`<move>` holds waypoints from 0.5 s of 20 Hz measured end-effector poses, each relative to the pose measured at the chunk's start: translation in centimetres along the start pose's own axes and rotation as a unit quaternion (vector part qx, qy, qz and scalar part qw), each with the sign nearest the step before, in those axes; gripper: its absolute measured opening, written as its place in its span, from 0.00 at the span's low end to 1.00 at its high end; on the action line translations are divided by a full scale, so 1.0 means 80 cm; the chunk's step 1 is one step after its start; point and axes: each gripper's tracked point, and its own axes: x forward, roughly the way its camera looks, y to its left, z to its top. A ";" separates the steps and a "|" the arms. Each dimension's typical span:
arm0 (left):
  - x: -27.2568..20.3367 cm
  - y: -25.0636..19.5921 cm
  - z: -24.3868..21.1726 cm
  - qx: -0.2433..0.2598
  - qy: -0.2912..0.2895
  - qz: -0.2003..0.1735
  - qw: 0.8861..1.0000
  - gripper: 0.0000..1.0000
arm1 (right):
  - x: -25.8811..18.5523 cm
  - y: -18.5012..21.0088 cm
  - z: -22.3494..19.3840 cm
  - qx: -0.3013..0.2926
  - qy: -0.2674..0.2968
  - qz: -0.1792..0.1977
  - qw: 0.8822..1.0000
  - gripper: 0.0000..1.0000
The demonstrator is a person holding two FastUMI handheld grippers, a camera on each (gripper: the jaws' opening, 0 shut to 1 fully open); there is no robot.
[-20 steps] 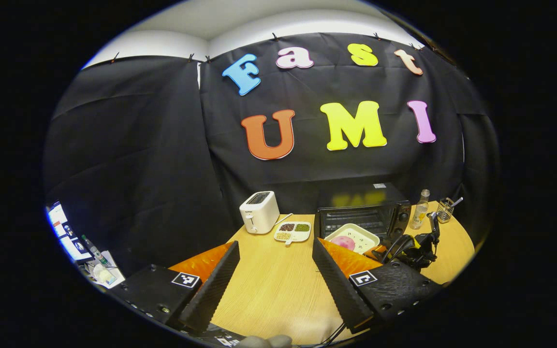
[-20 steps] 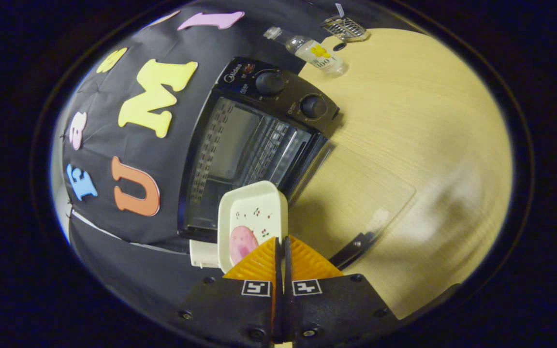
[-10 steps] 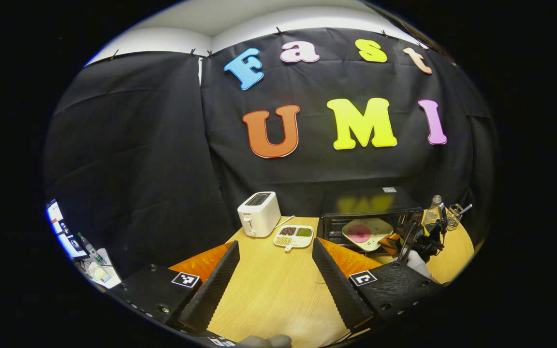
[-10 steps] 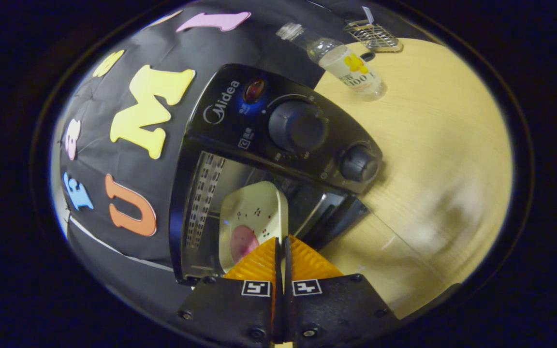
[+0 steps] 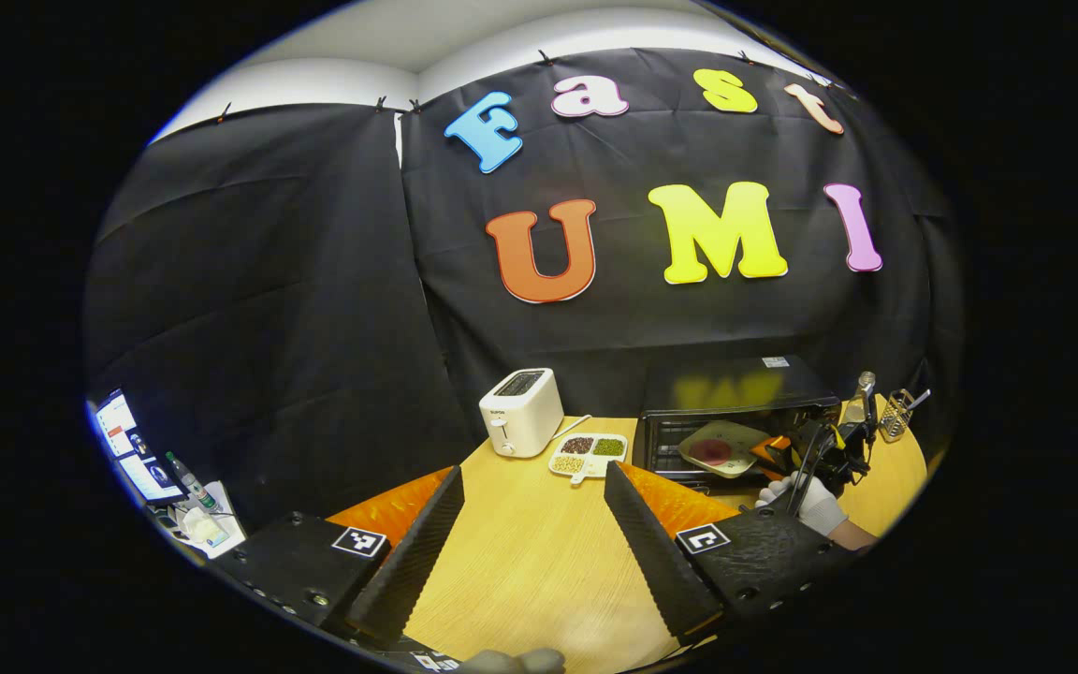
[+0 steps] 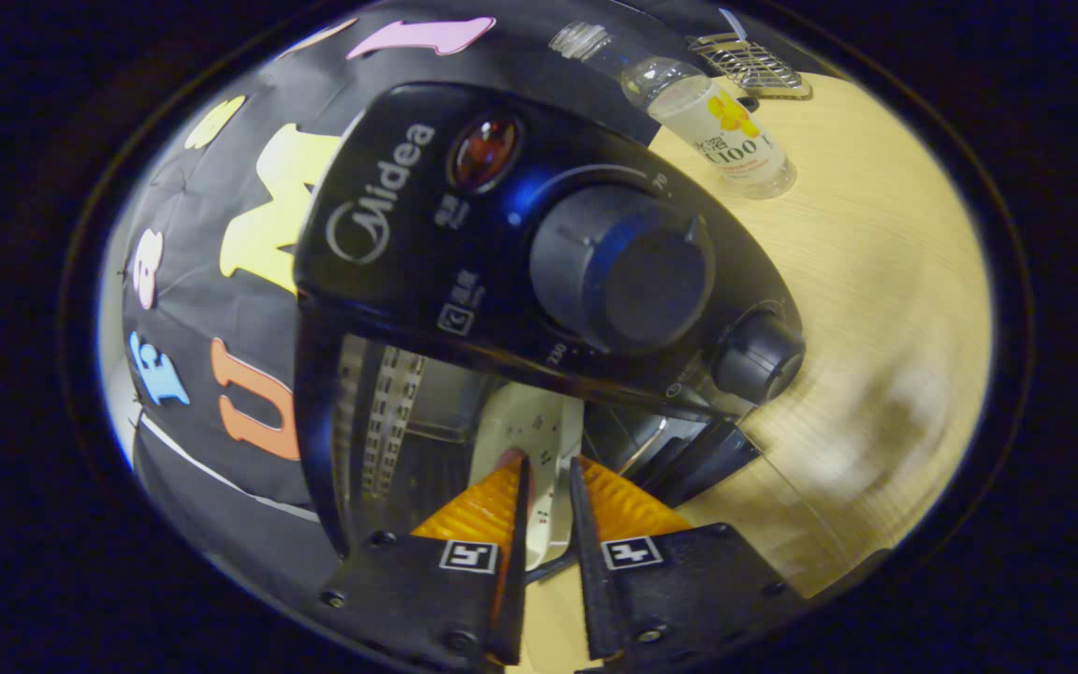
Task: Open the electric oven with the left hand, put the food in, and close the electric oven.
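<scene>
Inside the oven (image 6: 539,281) at the desk's (image 6: 876,281) back edge sits my food tray (image 6: 539,440); right gripper (image 6: 546,468) slightly apart around its rim, left gripper (image 5: 530,524) wide apart. Stiff, light, probably slippery; rim's the handhold.

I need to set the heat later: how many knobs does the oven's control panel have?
2. A large knob sits mid-panel on the oven; a smaller knob is at the panel's end nearest the table. None seem hidden.

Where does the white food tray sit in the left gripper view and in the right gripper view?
Left gripper view: white food tray right of centre, inside the open oven.
Right gripper view: tray low centre, just above the right gripper.
Shared landmark: clear bottle beside the oven.
</scene>
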 end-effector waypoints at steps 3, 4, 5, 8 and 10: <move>-0.008 0.000 0.008 -0.008 -0.008 -0.006 1.000 0.97 | -0.024 0.003 0.008 -0.023 -0.001 -0.009 1.000 0.49; -0.011 -0.001 0.011 -0.009 -0.013 -0.009 1.000 0.96 | -0.036 0.007 0.011 -0.029 -0.003 -0.008 1.000 0.53; -0.016 -0.002 0.014 -0.009 -0.018 -0.013 1.000 0.97 | -0.051 0.013 0.016 -0.041 -0.005 -0.005 0.999 0.60; -0.028 -0.004 0.023 -0.010 -0.030 -0.029 0.999 0.97 | -0.102 0.027 0.018 -0.107 -0.005 -0.004 0.994 0.82; -0.038 -0.007 0.030 -0.011 -0.041 -0.044 0.998 0.96 | -0.139 0.039 0.020 -0.158 -0.008 -0.001 0.987 0.90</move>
